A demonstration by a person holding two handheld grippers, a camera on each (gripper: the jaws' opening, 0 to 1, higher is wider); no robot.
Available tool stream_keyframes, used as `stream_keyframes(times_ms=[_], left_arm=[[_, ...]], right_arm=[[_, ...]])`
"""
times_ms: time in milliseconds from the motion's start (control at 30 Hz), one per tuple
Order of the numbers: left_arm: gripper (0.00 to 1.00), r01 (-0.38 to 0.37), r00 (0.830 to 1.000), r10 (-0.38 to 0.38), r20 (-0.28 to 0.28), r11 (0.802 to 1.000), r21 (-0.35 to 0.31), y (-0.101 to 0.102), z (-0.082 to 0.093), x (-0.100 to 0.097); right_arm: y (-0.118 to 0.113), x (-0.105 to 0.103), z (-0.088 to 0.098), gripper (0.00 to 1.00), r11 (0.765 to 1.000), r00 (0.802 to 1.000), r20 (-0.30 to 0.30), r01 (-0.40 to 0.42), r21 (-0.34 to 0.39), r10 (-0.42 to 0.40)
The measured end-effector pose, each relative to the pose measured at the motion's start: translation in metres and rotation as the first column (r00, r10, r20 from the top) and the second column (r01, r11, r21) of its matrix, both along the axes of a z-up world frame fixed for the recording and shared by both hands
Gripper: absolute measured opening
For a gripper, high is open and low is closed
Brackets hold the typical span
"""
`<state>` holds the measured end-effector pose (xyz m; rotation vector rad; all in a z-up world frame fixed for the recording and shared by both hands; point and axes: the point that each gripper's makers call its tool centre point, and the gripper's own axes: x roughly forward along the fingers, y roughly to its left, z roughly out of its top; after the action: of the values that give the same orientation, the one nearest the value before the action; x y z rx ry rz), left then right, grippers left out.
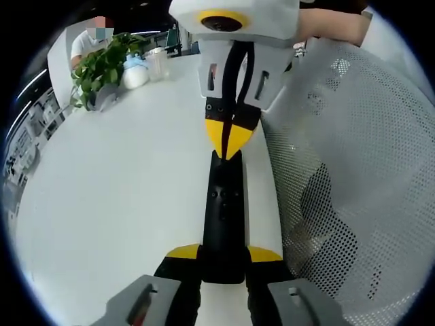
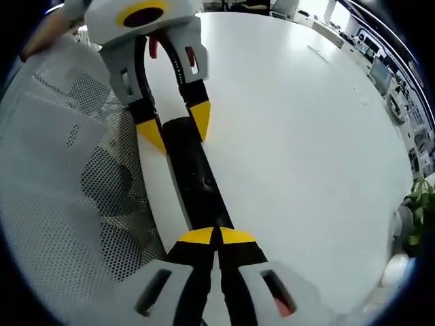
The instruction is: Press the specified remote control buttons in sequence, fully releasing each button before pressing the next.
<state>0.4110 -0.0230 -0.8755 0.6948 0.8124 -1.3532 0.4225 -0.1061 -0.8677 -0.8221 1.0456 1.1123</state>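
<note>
A slim black remote [image 1: 224, 210] lies lengthwise on the white table [image 1: 115, 190], near its edge. My left gripper [image 1: 224, 253] is shut on the remote's near end, one yellow-tipped jaw on each long side. My right gripper [image 1: 231, 139] comes in from the top with its yellow tips together, resting on the remote's far end. In the right gripper view the right gripper [image 2: 217, 236] has its tips closed on top of the remote [image 2: 197, 183]. Beyond it, the left gripper [image 2: 175, 125] straddles the other end.
A white perforated mesh surface [image 1: 353, 170] [image 2: 61, 170] runs along the table edge beside the remote. A potted plant [image 1: 102, 68], a plastic cup [image 1: 158, 64] and a seated person are at the far end. A person's arm [image 1: 333, 24] shows behind the right gripper.
</note>
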Motion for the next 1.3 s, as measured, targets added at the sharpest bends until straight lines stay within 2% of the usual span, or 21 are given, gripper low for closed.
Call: stream_keyframes(times_ms=[467, 1300], left_arm=[[0.24, 0.001, 1.000, -0.001, 0.000, 1.000, 0.000, -0.0004, 0.0001, 0.0000], [0.24, -0.003, 1.000, 0.003, -0.001, 1.000, 0.004, 0.0001, -0.0001, 0.0002]], right_arm=[[-0.0003, -0.0001, -0.0008, 0.00, 1.000, 1.000, -0.003, -0.013, -0.010, 0.013], [-0.0003, 0.0001, 0.0004, 0.00, 1.000, 1.000, -0.014, 0.024, 0.009, -0.024]])
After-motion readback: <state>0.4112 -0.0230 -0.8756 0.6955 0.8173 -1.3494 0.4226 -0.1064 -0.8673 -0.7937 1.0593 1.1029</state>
